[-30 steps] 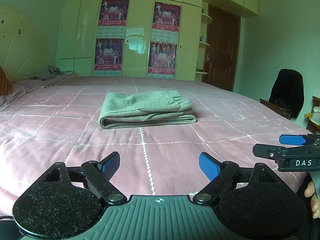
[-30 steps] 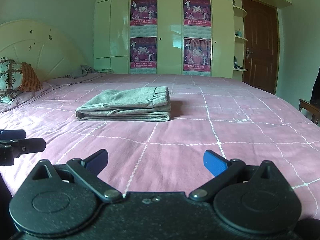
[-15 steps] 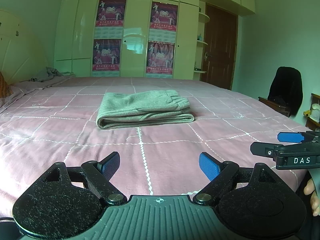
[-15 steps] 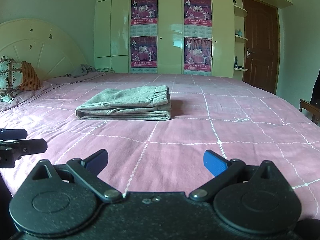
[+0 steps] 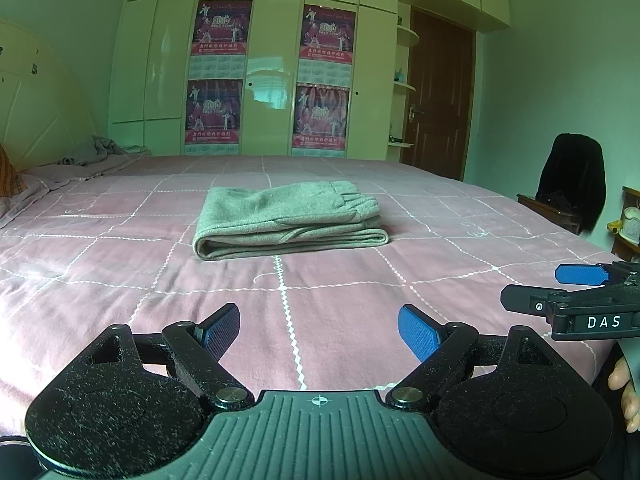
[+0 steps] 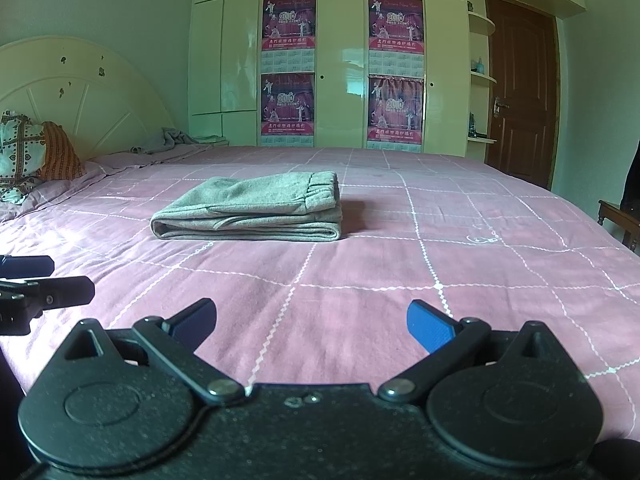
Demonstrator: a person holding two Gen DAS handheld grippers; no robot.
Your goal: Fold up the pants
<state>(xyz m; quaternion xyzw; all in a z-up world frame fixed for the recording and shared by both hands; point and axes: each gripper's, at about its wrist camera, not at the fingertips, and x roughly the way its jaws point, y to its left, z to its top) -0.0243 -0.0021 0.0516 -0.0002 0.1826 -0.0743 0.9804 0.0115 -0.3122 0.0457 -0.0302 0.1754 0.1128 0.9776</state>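
Grey pants [image 5: 286, 220] lie folded into a compact stack in the middle of the pink checked bedspread [image 5: 120, 264]; in the right wrist view the pants [image 6: 252, 208] show their elastic waistband at the right end. My left gripper [image 5: 320, 330] hangs over the near edge of the bed, well short of the pants, jaws wide open with nothing between them. My right gripper [image 6: 310, 322] is level with it and also open and empty. From the left wrist view the right gripper's blue-padded fingers [image 5: 582, 274] show at the right edge.
A cream headboard [image 6: 80, 92], pillows [image 6: 36, 152] and a crumpled grey cloth [image 6: 168, 140] sit at the left end of the bed. Behind the bed stand wardrobe doors with posters [image 5: 216, 76] and a brown door [image 5: 436, 96]. A chair with dark clothing [image 5: 572, 184] is on the right.
The pants lie still on the bed. Both grippers stay open; the left wrist view drifts very slightly, nothing else differs.
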